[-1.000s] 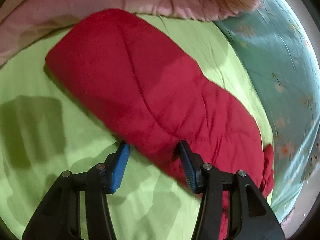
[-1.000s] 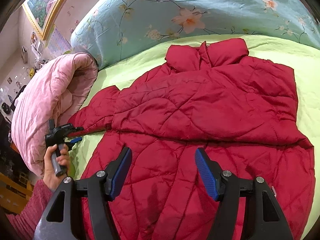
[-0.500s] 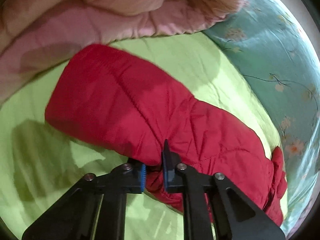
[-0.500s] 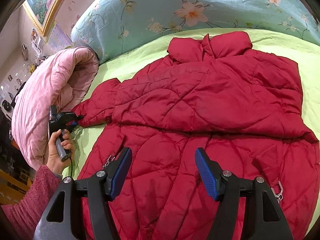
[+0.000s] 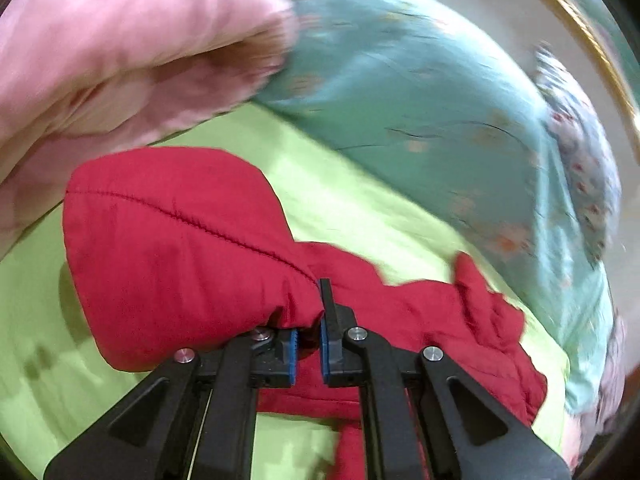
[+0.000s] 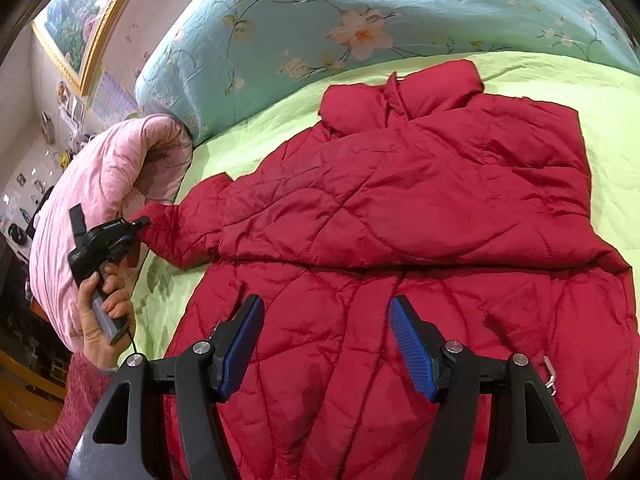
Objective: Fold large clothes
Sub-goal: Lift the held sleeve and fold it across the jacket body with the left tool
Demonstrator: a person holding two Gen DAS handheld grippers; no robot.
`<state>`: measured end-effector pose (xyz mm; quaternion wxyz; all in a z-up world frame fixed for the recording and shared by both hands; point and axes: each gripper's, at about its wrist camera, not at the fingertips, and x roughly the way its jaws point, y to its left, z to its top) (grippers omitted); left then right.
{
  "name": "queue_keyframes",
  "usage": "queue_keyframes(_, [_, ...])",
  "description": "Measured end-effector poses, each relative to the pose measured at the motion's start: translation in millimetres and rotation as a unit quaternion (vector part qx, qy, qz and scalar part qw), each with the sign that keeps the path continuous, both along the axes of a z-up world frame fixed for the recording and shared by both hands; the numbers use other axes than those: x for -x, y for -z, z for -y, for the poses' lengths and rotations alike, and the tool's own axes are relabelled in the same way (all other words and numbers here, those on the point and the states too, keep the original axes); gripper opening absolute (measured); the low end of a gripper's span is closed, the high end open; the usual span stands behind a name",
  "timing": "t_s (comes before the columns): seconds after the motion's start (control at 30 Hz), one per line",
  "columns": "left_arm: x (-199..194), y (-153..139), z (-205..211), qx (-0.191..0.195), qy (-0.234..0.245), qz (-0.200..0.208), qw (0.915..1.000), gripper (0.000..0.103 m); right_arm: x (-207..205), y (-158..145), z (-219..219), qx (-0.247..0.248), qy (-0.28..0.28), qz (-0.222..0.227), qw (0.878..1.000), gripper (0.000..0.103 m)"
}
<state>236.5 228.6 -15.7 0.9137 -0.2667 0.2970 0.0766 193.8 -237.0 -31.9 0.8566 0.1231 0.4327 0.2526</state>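
A red quilted jacket (image 6: 420, 216) lies spread on a lime-green sheet (image 6: 600, 96), collar toward the blue quilt. One sleeve is folded across the chest. My left gripper (image 5: 309, 320) is shut on the other sleeve (image 5: 172, 248) near its cuff and holds it lifted off the sheet; it also shows in the right wrist view (image 6: 138, 226) at the jacket's left side. My right gripper (image 6: 326, 344) is open and empty, hovering over the jacket's lower front.
A pink quilt (image 6: 104, 184) is bunched at the left edge of the bed, close to the held sleeve. A blue floral quilt (image 6: 360, 20) lies along the far side. A framed picture (image 6: 80, 28) hangs on the wall.
My left gripper closed on the sleeve and has lifted it, swinging toward the jacket body. My right gripper stayed open, and the jacket shifted slightly in its view.
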Motion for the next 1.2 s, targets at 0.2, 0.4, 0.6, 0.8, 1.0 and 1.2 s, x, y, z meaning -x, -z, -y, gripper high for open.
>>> queue_keyframes(0.2, [-11.0, -26.1, 76.8, -0.048, 0.082, 0.030, 0.9950, 0.005, -8.9, 0.4, 25.0, -0.009, 0.028, -0.002, 1.000, 0.069])
queue_keyframes(0.4, [-18.4, -34.4, 145.1, -0.089, 0.151, 0.043, 0.9835, 0.005, -15.8, 0.8, 50.9, -0.031, 0.054, -0.004, 0.998, 0.068])
queue_keyframes(0.6, [-27.5, -26.4, 211.3, -0.136, 0.212, 0.039, 0.9670, 0.005, -22.2, -3.9, 73.2, -0.050, 0.077, 0.001, 0.996, 0.069])
queue_keyframes(0.8, [-39.8, -5.0, 276.9, -0.196, 0.256, 0.019, 0.9463, 0.005, -30.8, -8.5, 103.2, -0.073, 0.109, 0.005, 0.991, 0.068])
queue_keyframes(1.0, [-44.8, 22.8, 330.4, -0.250, 0.291, -0.008, 0.9234, 0.005, -42.7, -3.1, 126.4, -0.099, 0.129, -0.005, 0.987, 0.069])
queue_keyframes(1.2, [-43.9, 47.7, 356.4, -0.280, 0.313, -0.026, 0.9071, 0.008, -58.2, 1.0, 132.3, -0.114, 0.124, -0.017, 0.986, 0.069])
